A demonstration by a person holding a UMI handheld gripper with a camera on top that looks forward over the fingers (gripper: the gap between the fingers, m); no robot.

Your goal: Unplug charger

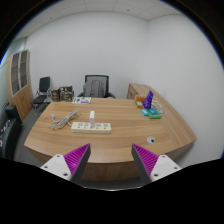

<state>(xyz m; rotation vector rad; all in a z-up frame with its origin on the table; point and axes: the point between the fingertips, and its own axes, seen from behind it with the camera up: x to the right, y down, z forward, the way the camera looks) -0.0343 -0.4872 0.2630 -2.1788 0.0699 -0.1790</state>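
A white power strip (90,127) lies on the middle of the wooden table (120,140), with a white charger (92,115) standing plugged into its far part and a pale cable (62,121) coiled to its left. My gripper (110,160) is well short of the table's near edge, far from the strip. Its fingers (70,160) with purple pads are spread wide apart and hold nothing.
A purple object (149,100) and a small green-and-white thing (152,113) sit at the table's right end. Black office chairs (95,86) stand behind the table. A cabinet (20,75) lines the left wall. Papers (82,99) lie at the far edge.
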